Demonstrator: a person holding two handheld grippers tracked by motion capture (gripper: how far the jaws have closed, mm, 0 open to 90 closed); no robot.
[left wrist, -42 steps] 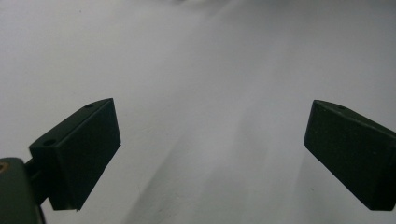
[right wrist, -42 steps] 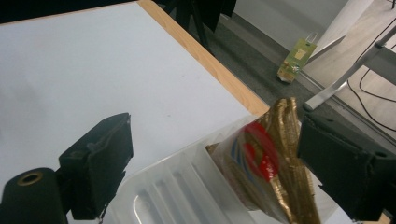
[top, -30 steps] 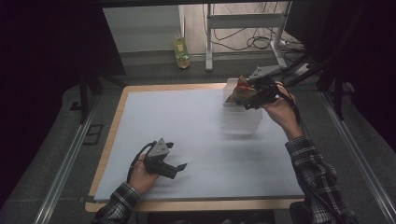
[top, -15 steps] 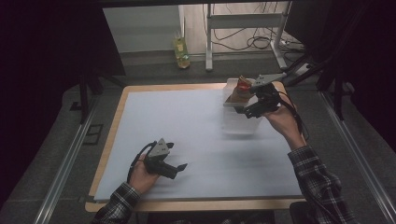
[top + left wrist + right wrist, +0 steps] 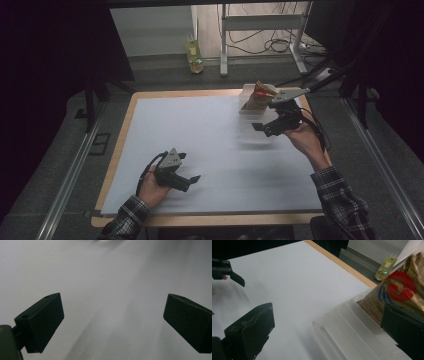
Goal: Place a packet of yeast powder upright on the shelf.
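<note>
Gold snack bag parked in the clear bin, upper right of the table

The gold packet (image 5: 257, 95) stands in the far slot of the clear divided bin (image 5: 256, 131), its top cut off in the right gripper view. The right gripper (image 5: 264, 127) has just been opening, nothing between its jaws; the left gripper (image 5: 190, 181) rests lower left, wide open and empty too.

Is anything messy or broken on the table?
Nothing looks spilled or broken. The gold packet stands tilted in the far slot of the clear divided bin, leaning over its edge; the other slots are empty.
</note>
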